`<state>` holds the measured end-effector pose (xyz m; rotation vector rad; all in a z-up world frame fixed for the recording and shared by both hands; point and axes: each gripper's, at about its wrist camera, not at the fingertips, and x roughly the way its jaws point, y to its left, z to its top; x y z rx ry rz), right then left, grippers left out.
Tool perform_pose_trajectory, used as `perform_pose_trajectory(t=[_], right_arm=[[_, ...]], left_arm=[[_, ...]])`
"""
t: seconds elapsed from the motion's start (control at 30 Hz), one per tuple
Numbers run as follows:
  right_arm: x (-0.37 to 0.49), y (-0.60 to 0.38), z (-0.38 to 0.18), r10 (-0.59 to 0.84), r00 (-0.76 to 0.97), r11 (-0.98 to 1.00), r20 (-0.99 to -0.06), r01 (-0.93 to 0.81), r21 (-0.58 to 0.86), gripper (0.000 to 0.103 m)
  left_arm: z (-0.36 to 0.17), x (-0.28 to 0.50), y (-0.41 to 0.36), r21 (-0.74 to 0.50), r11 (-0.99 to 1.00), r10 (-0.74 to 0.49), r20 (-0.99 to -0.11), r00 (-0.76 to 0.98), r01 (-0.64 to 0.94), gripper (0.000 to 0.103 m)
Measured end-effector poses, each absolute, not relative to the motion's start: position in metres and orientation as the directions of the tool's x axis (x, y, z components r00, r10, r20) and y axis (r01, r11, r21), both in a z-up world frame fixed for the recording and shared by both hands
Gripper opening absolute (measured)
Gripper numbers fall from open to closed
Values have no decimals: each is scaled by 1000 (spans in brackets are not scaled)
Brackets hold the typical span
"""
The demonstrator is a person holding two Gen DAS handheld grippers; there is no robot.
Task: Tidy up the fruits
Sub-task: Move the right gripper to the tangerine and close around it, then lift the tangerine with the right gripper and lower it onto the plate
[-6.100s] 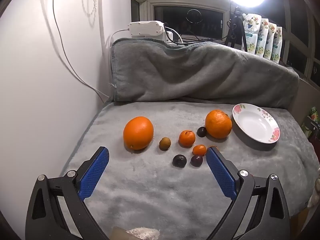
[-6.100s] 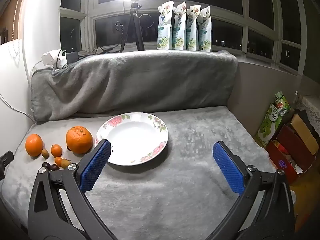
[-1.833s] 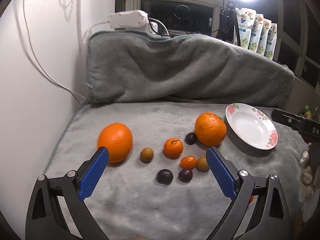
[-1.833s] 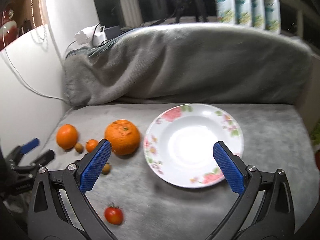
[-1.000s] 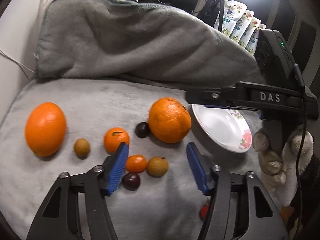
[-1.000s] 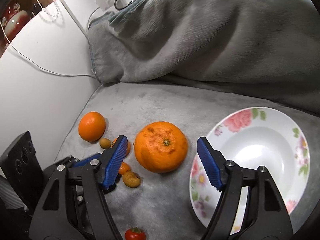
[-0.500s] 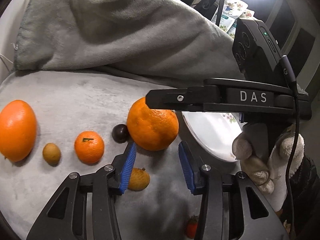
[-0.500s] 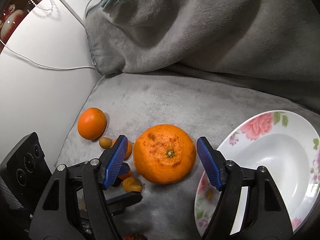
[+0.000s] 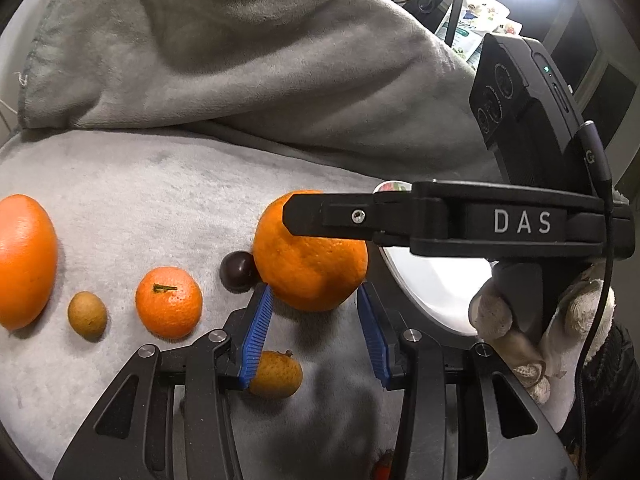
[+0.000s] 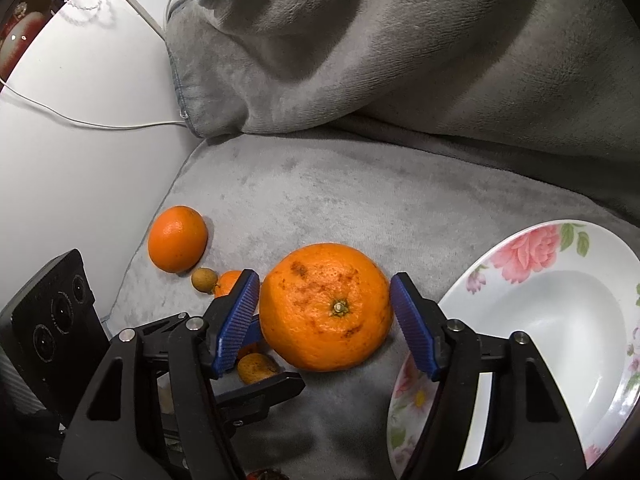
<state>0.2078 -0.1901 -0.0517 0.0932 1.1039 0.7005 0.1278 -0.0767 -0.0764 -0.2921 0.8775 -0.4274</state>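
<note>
Both tongs crowd around the big orange (image 10: 325,306), which sits on the grey blanket (image 10: 320,208) just left of the flowered plate (image 10: 532,304). The right tongs (image 10: 324,322) straddle that orange with the blue pads (image 10: 412,334) spread partly apart, one on each side of it; the left pad looks to touch the peel while a thin gap shows at the right pad, so I cannot tell whether they have a grip. The left tongs (image 9: 316,332) come at the same orange (image 9: 310,252) from the near side, the jaws partly open with their tips beside its lower edge, nothing clamped between them.

The plate holds no fruit; its white bowl is bare inside the ring of pink roses. All the fruit lies on the blanket to the left of the big orange: a dark plum (image 9: 237,271) touching it, then a mandarin (image 9: 169,302), a small brown fruit (image 9: 87,314), and a second large orange (image 9: 25,260) farthest away. On the near side of the big orange, a rough yellowish fruit (image 9: 276,374) lies half under the left tongs' left pad. Something small and red (image 9: 382,470) shows at the bottom edge, mostly hidden by the tongs.
</note>
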Motion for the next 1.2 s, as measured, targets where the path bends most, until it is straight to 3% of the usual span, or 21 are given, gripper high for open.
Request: perform_pose_trajectory(t=[1.2], right_arm=[[180,-217,-11,575,376,797,-726,-459,393,67]], left_arm=[[-36,99,-92,-350,883,-468,-624,626,312,43]])
